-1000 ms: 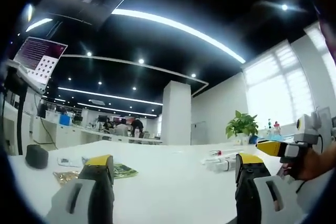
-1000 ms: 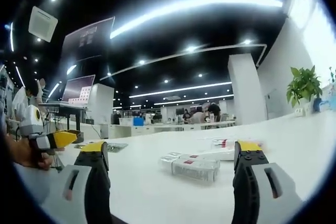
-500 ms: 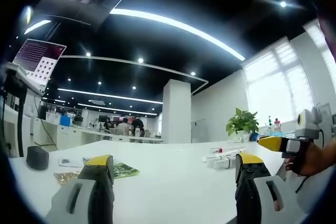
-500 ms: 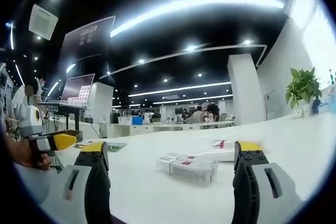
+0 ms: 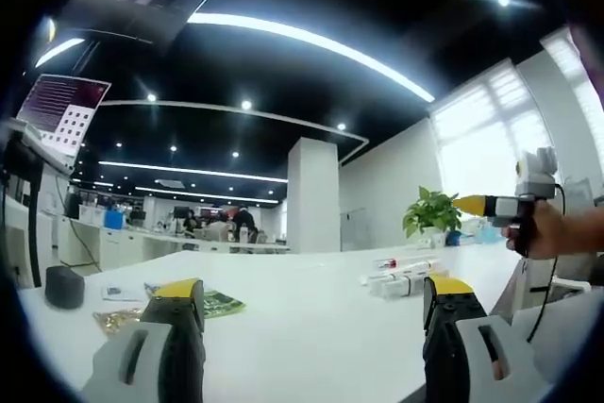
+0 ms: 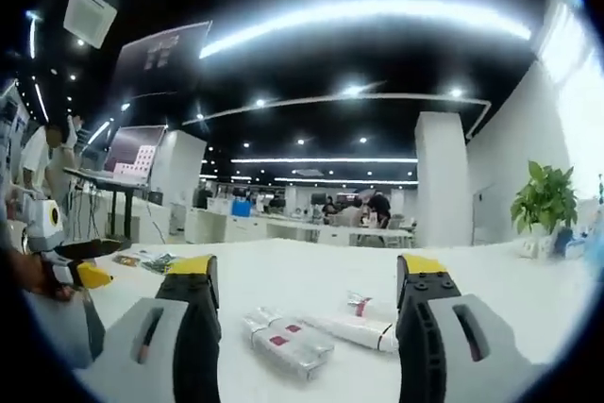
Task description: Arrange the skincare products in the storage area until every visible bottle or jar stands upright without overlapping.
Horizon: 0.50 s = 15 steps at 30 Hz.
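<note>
In the left gripper view, my left gripper rises from the bottom of the frame with its yellow-tipped jaws wide apart and nothing between them, over a smooth white counter. The skincare products lie right of centre, just above my right-hand jaw: pale tubes and bottles on their sides, long axes running left to right. My right gripper shows at the right edge, held in a hand; I cannot tell its jaw gap here. At lower left sit a dark rounded object and a flat green packet. In the right gripper view, my right gripper has its jaws spread wide and empty. Between them, low in the frame, a clear ribbed bottle lies on its side, slanting from upper left to lower right, and beside it a white tube lies flat, red-marked end toward the upper centre.
</note>
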{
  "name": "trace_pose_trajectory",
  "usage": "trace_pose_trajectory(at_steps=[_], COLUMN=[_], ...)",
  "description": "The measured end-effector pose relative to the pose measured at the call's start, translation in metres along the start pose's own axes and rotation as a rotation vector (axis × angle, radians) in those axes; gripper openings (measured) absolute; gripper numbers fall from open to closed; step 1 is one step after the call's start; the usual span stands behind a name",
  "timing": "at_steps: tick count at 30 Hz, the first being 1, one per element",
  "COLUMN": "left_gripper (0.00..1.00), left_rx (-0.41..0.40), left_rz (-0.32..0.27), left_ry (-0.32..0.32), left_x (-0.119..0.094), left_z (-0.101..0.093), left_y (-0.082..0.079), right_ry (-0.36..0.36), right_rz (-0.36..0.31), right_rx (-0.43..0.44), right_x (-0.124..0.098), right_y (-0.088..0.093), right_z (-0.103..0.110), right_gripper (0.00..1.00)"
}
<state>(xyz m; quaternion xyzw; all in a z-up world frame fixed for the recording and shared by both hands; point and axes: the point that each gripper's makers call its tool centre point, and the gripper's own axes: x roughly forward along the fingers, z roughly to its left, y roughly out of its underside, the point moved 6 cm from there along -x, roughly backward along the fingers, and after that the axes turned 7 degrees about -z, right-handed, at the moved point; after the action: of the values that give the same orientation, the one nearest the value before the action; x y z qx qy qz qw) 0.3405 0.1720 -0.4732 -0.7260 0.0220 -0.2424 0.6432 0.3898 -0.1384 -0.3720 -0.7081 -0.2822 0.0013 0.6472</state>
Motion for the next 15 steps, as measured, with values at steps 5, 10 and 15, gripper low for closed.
trace_pose_trajectory(at_steps=[5,10,15], left_gripper=[1.00,1.00,1.00], left_rx=[0.001,-0.016,-0.010], left_rz=[0.008,0.001,0.010], left_ry=[-0.005,-0.011,-0.010], left_x=[-0.001,-0.001,-0.002], left_z=[0.002,0.003,0.002], left_y=[0.001,-0.001,0.001], right_ry=[-0.129,-0.306,-0.442], right_rz=[0.056,0.224,0.414], right_rx=[-0.093,-0.024,-0.108], right_x=[0.027,0.045,0.066], right_y=[-0.015,-0.001,0.018], right_z=[-0.017,-0.016,-0.023], right_gripper=[0.77,0.68,0.58])
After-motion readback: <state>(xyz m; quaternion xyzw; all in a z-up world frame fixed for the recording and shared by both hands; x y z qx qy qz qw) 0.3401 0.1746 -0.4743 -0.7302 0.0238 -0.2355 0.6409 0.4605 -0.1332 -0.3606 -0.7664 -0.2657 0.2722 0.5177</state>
